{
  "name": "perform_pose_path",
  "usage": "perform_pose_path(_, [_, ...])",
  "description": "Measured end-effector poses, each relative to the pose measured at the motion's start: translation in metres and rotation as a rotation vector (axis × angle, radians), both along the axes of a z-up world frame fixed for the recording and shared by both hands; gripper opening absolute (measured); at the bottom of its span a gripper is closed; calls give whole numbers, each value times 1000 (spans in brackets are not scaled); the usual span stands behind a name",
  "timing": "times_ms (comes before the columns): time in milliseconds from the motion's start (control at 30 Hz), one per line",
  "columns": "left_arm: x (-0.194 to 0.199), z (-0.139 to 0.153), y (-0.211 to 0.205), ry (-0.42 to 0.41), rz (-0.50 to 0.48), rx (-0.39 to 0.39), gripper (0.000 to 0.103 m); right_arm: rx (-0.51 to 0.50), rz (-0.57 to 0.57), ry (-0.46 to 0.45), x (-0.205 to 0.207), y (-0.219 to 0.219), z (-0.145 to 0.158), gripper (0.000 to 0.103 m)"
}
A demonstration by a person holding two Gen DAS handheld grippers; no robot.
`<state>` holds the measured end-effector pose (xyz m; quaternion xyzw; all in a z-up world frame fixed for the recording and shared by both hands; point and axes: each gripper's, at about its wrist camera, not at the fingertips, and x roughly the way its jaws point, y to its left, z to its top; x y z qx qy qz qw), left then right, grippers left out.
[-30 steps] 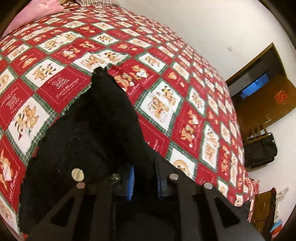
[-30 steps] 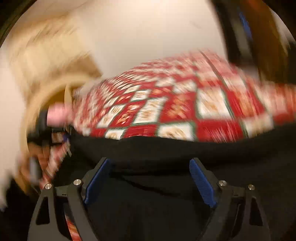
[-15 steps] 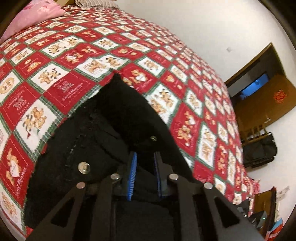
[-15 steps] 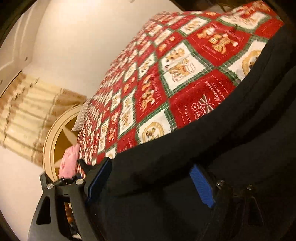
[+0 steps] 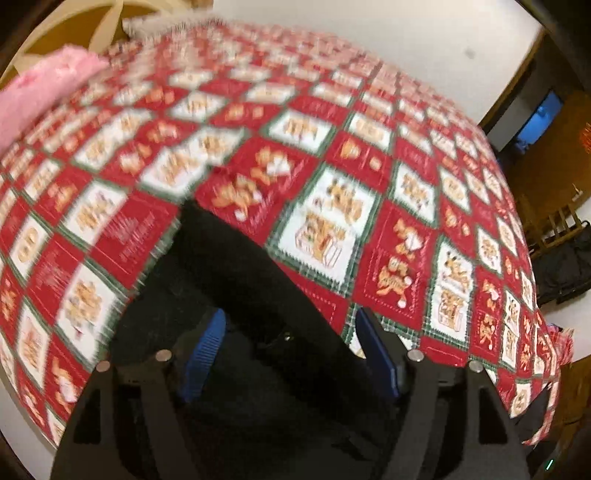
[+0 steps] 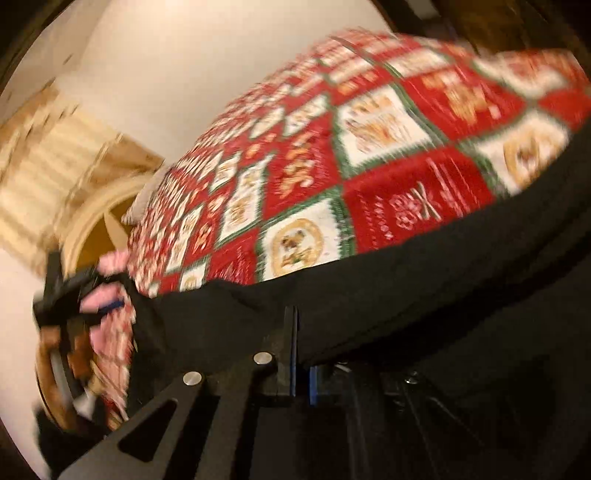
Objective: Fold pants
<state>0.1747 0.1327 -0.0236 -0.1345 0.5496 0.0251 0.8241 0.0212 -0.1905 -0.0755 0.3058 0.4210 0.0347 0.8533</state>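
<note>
Black pants lie on a bed with a red, white and green patchwork quilt. In the left wrist view my left gripper is open, its blue pads spread over the black fabric without holding it. In the right wrist view the pants stretch across the near edge of the bed, and my right gripper is shut on a fold of their edge. The left gripper also shows at the far left of the right wrist view, blurred.
A pink pillow and a cream headboard are at the head of the bed. A dark doorway, a wooden chair and a black bag stand to the right. Both views are motion-blurred.
My left gripper has opened and let go of the pants, which now lie flatter. My right gripper has closed on the pants' edge. Both cameras have swung.
</note>
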Motion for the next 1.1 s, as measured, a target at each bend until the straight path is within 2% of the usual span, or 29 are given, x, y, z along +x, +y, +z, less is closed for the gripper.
perform_pose_path(133, [17, -18, -5, 110, 27, 39, 75, -146, 92, -64, -16, 17, 16, 4])
perform_pose_path(233, [16, -25, -5, 113, 34, 98, 74, -198, 135, -101, -22, 25, 20, 4])
perform_pose_path(267, [13, -29, -1, 108, 39, 76, 59, -177, 131, -102, -22, 23, 20, 4])
perform_pose_path(300, [10, -31, 3, 106, 43, 29, 36, -134, 122, -99, -22, 18, 18, 4])
perform_pose_path(367, [2, -33, 14, 104, 76, -102, 22, -27, 92, -89, -18, 7, 18, 4])
perform_pose_path(400, [-6, -29, 21, 69, 89, -158, 16, -8, 87, -100, -17, 4, 22, 4])
perform_pose_path(600, [-66, 23, 38, -151, 50, -331, 16, 41, 101, -235, -37, 1, 78, 4])
perform_pose_path(733, [-114, 43, 45, -252, 24, -368, 16, 24, 200, -265, -75, 15, 99, 4])
perform_pose_path(867, [-167, 37, 52, -311, 26, -384, 16, -12, 256, -222, -112, 31, 85, 4])
perform_pose_path(1000, [-203, 14, 53, -333, 64, -300, 16, -11, 267, -143, -131, 38, 51, 4])
perform_pose_path(1100, [-219, -12, 59, -304, 99, -290, 16, 4, 272, -103, -136, 39, 33, 4])
